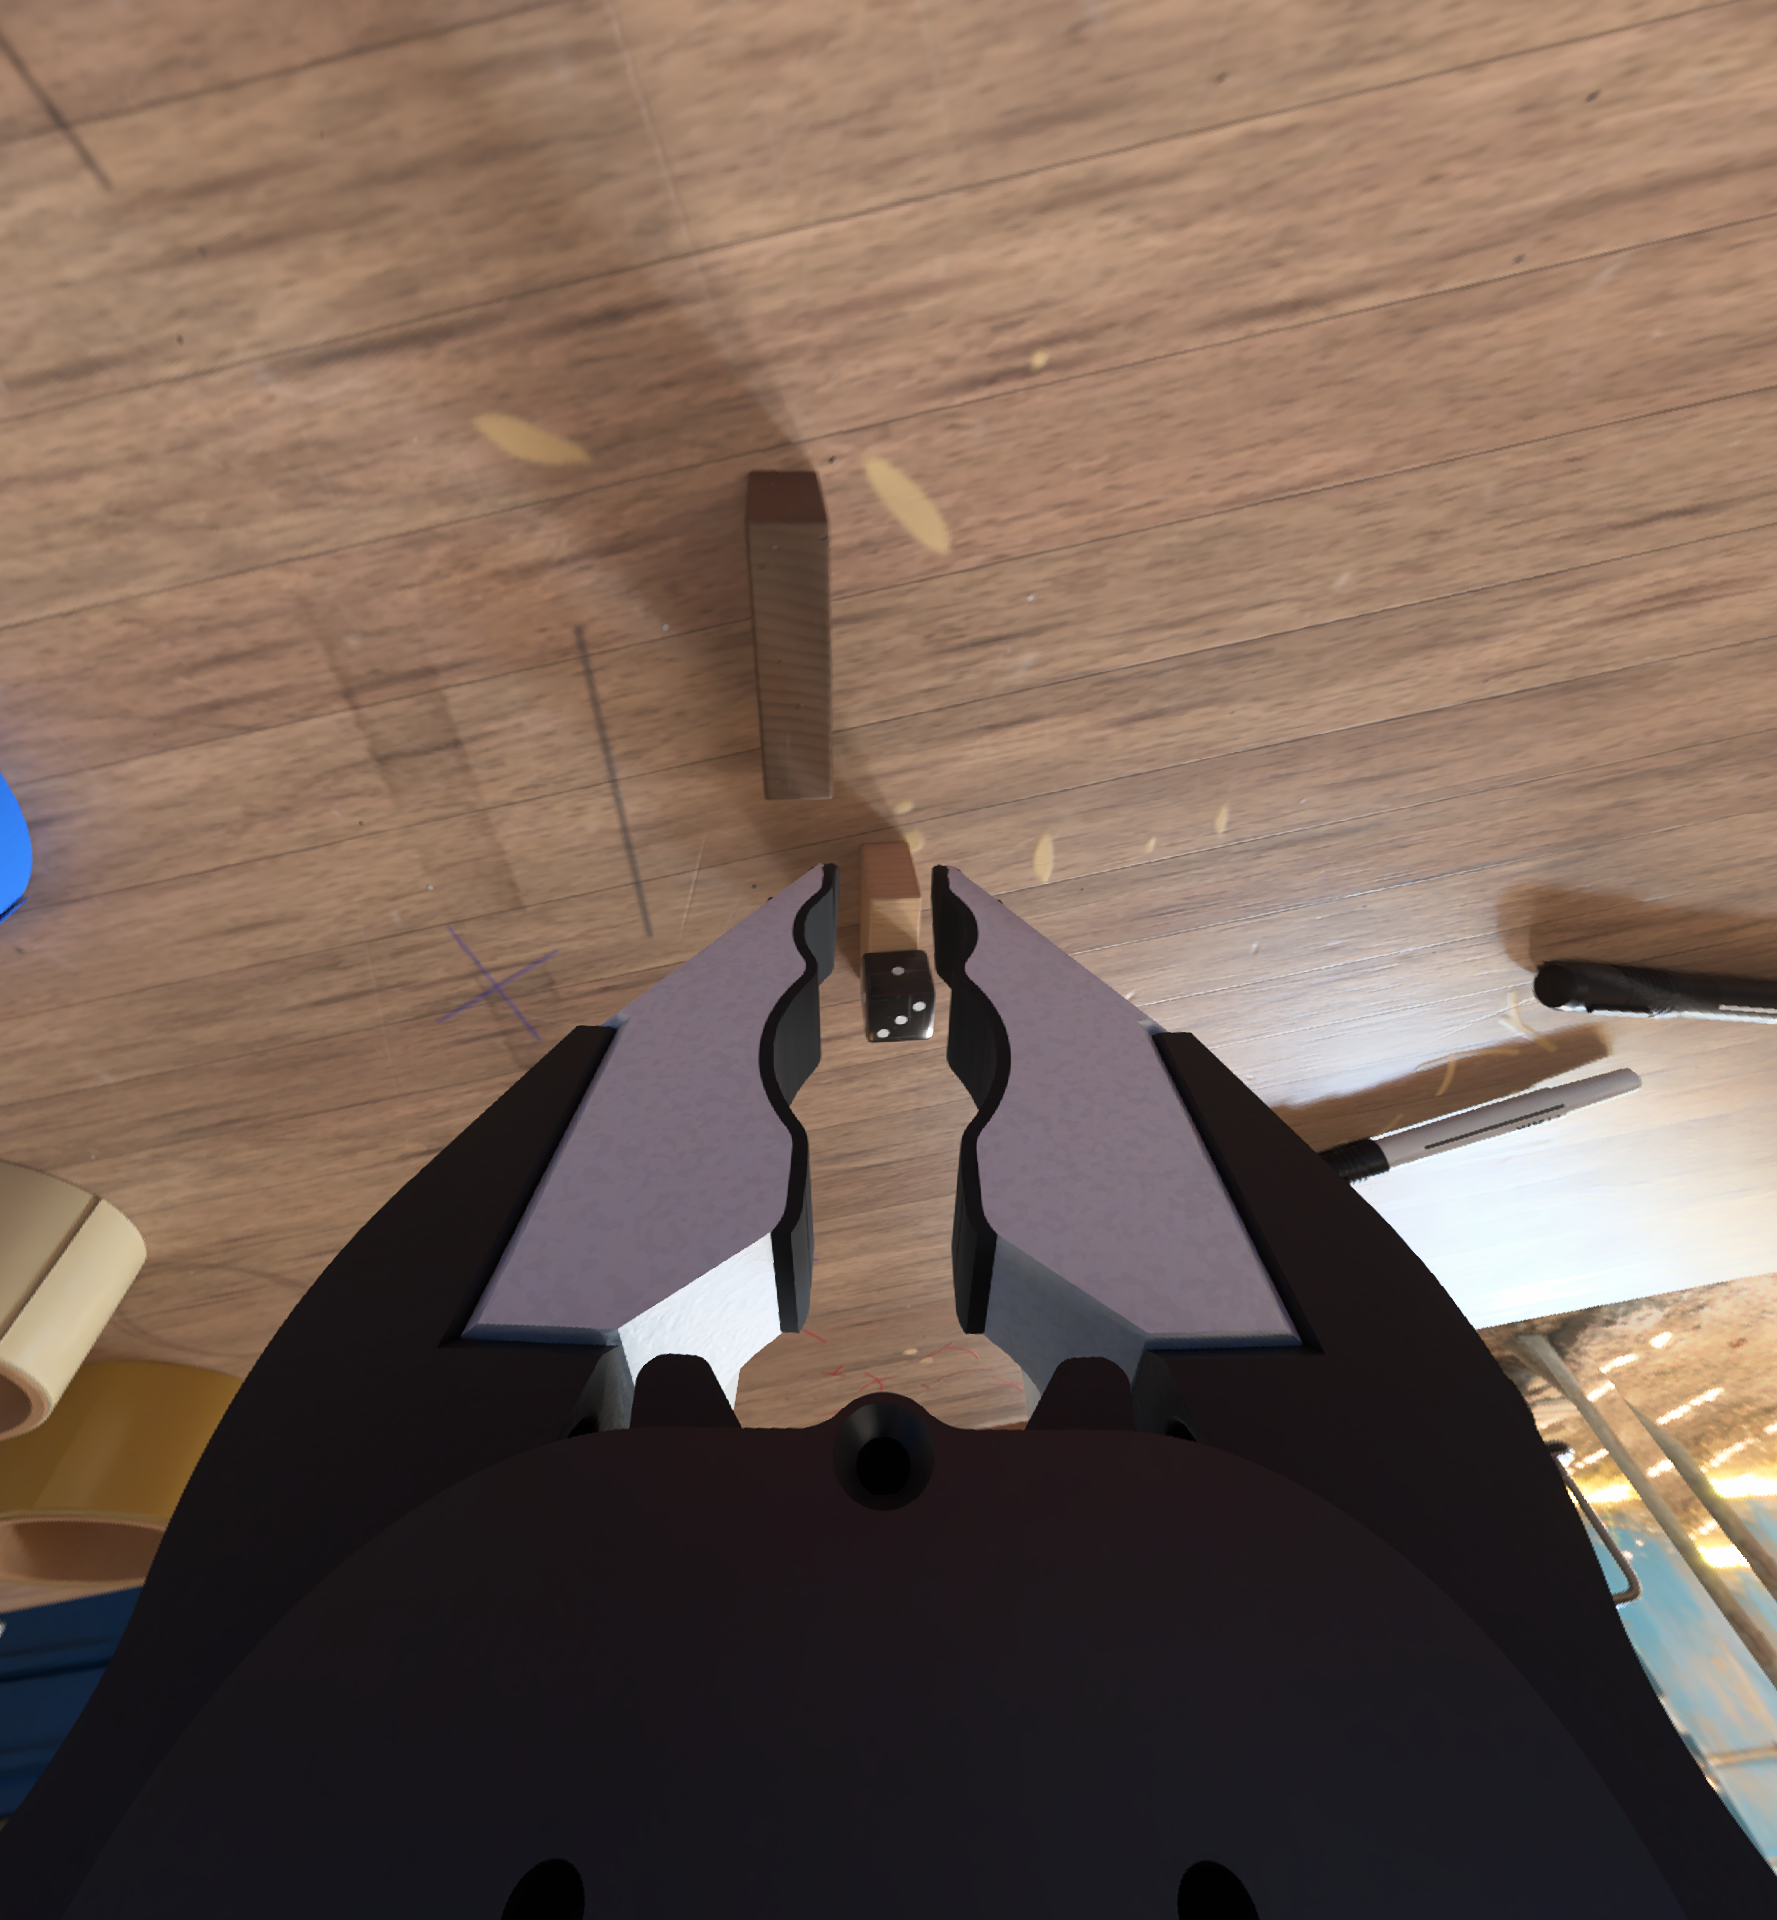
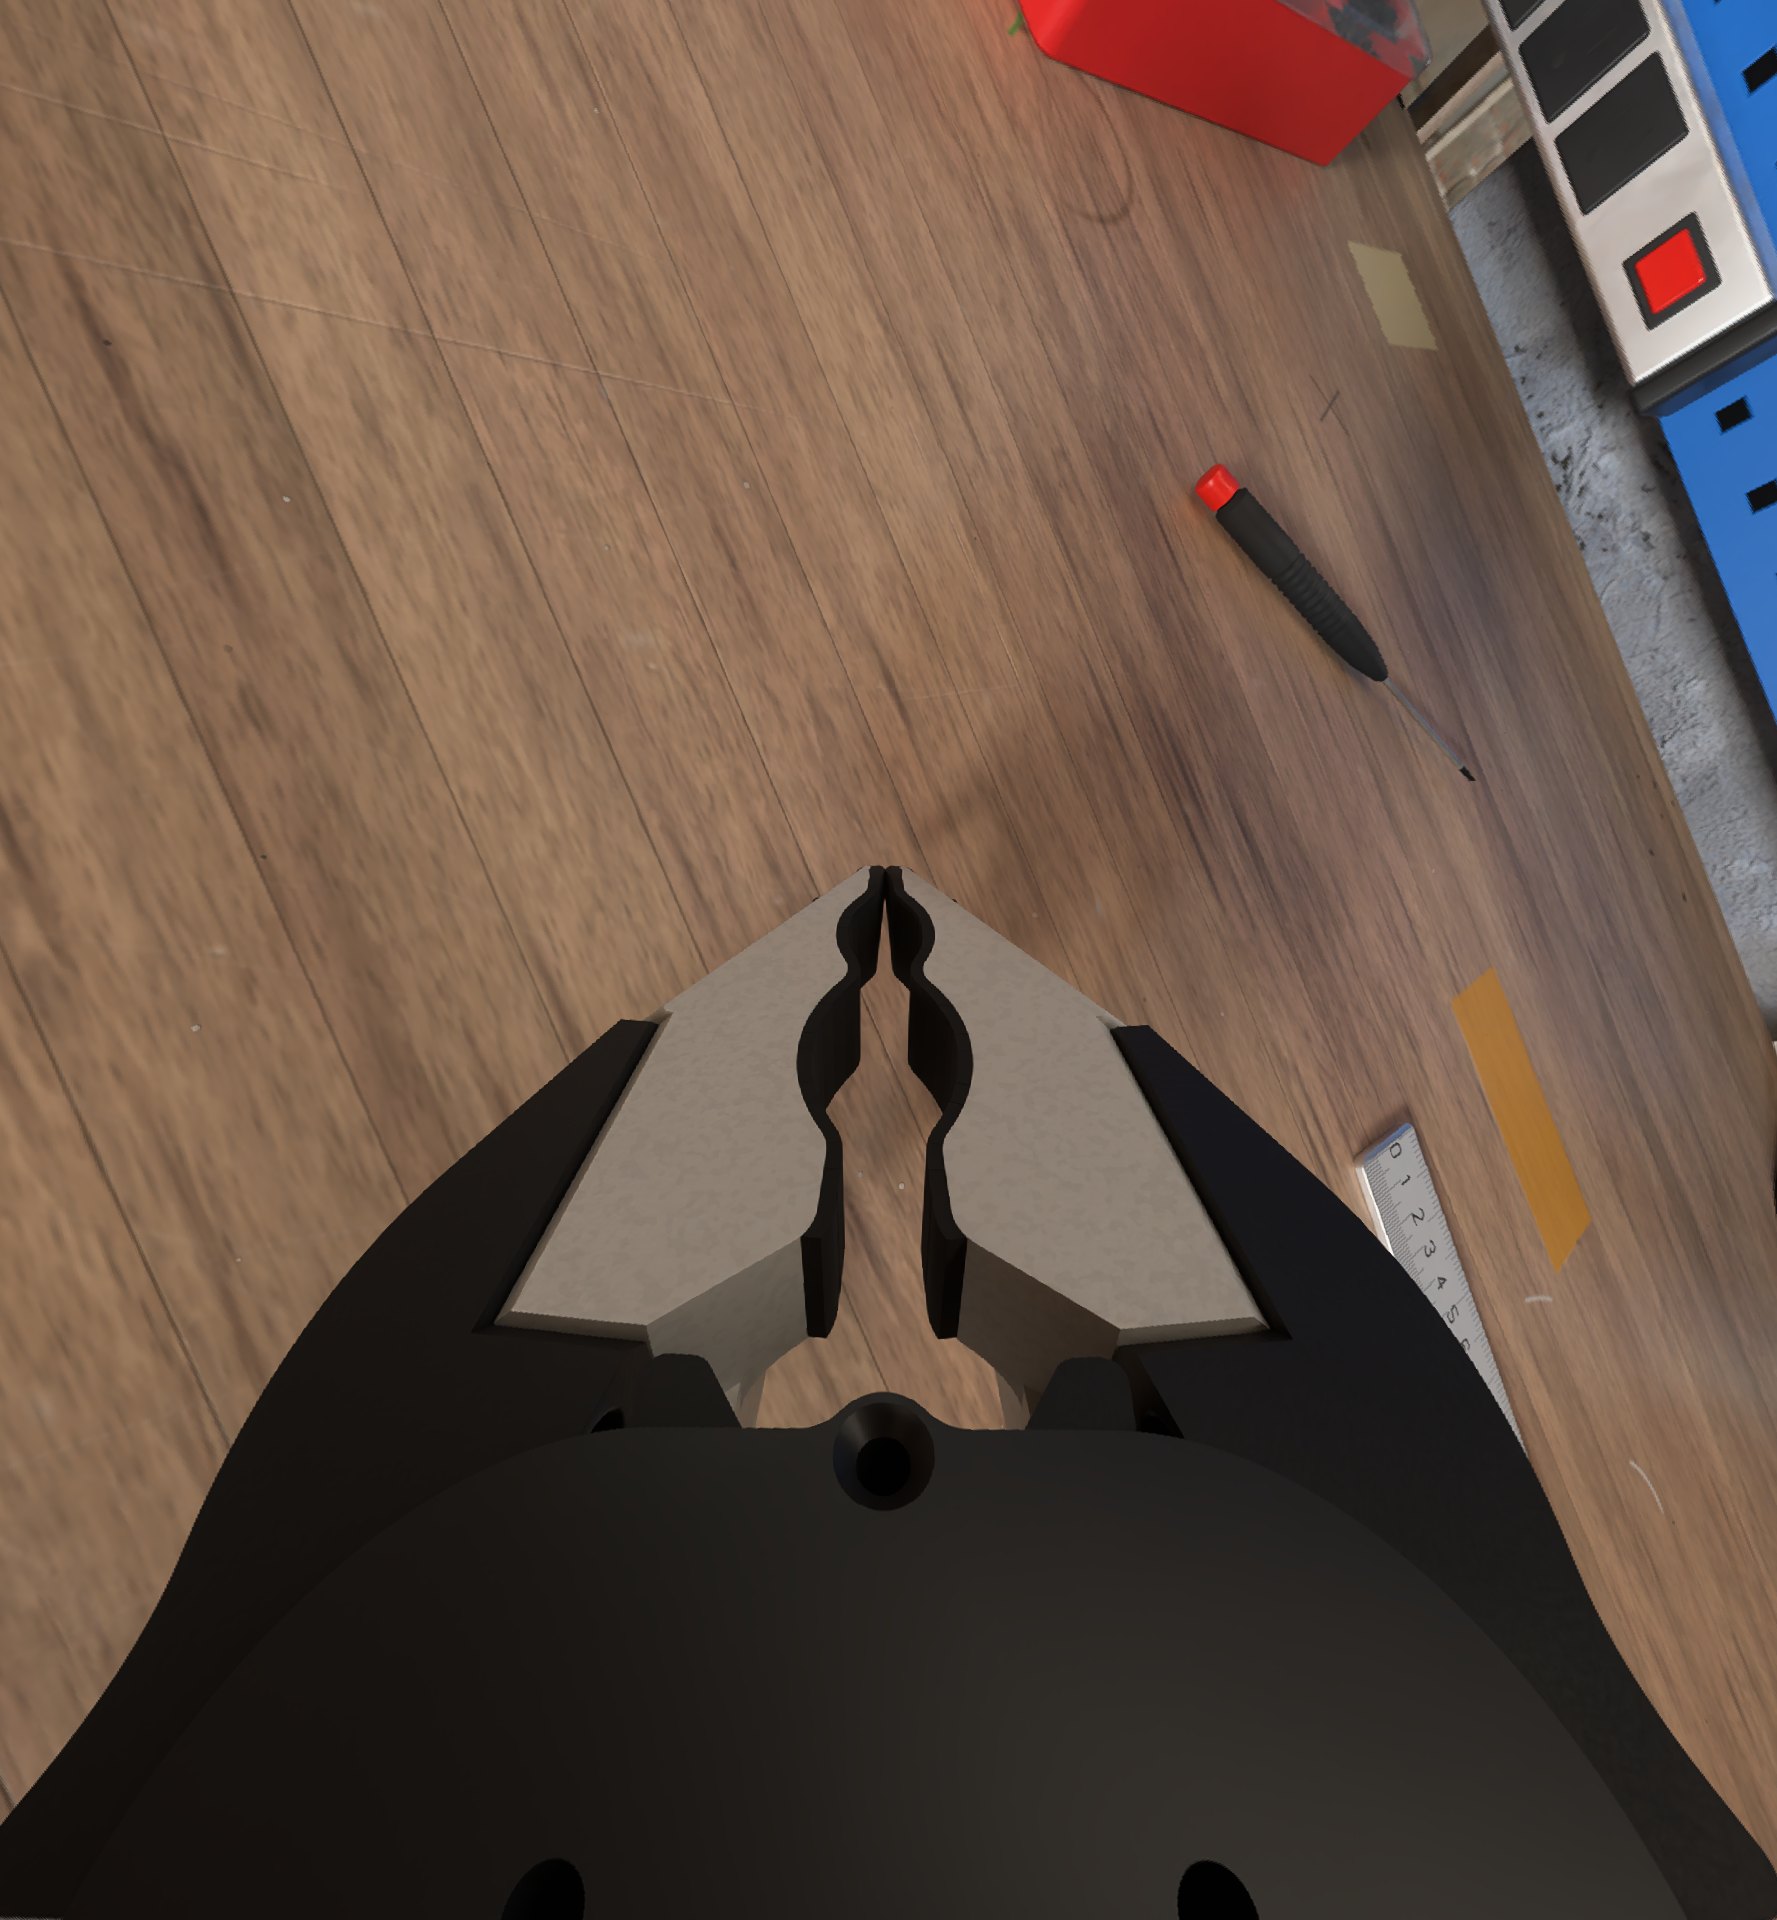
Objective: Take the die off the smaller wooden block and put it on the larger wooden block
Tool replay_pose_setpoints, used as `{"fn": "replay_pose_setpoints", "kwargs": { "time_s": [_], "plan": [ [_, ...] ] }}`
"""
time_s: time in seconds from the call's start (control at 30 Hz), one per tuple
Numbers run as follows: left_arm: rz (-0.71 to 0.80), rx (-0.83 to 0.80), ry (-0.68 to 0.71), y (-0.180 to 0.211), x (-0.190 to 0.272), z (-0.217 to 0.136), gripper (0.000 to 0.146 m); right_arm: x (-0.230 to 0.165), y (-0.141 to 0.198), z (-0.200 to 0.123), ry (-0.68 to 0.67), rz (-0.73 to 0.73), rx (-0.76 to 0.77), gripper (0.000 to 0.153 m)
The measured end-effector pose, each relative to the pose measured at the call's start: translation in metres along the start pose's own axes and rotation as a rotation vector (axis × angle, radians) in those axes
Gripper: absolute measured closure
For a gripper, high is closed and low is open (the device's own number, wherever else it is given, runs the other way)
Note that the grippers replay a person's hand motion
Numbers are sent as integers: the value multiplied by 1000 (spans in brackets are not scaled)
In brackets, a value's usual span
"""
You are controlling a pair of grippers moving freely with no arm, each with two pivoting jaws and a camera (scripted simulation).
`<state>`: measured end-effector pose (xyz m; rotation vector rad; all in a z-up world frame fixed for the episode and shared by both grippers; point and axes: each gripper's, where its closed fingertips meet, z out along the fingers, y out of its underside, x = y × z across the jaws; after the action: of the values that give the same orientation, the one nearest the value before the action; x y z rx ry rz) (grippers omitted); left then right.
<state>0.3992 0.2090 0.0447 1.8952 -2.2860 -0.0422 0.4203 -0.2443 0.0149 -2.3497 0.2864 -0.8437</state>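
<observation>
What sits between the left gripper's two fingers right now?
In the left wrist view, the black die on the smaller wooden block sits in the gap of the open left gripper; neither finger visibly touches it.

The right gripper (image 2: 884, 878), fingertips together, hangs over the wooden table (image 2: 448, 520) near a screwdriver (image 2: 1299, 582).

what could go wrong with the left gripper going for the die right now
1. The left gripper is open with the die between its fingers, and the gaps look slim; a small sideways drift could knock the die off the smaller wooden block.
2. That block looks narrow, so a finger might push or tip it.
3. The larger wooden block stands just beyond and also looks thin, so the die may slip off when placed.
</observation>
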Motion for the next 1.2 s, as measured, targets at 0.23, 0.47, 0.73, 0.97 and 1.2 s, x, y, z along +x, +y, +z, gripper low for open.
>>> {"fn": "replay_pose_setpoints", "kwargs": {
  "time_s": [0.23,0.47,0.73,0.97,1.2],
  "plan": [
    [-75,-53,-36,15,-9,1,65,0,0,0,0,1,0,153],
    [-84,-279,-31,61,3,17,68,0,0,0,-2,6,2,153],
    [-86,-319,-77,60,1,21,87,0,0,1,-2,8,3,153],
    [-23,-334,-118,58,2,21,118,0,0,1,0,6,2,153],
    [5,-189,-108,39,0,6,130,0,0,1,0,5,2,153]
  ]
}}
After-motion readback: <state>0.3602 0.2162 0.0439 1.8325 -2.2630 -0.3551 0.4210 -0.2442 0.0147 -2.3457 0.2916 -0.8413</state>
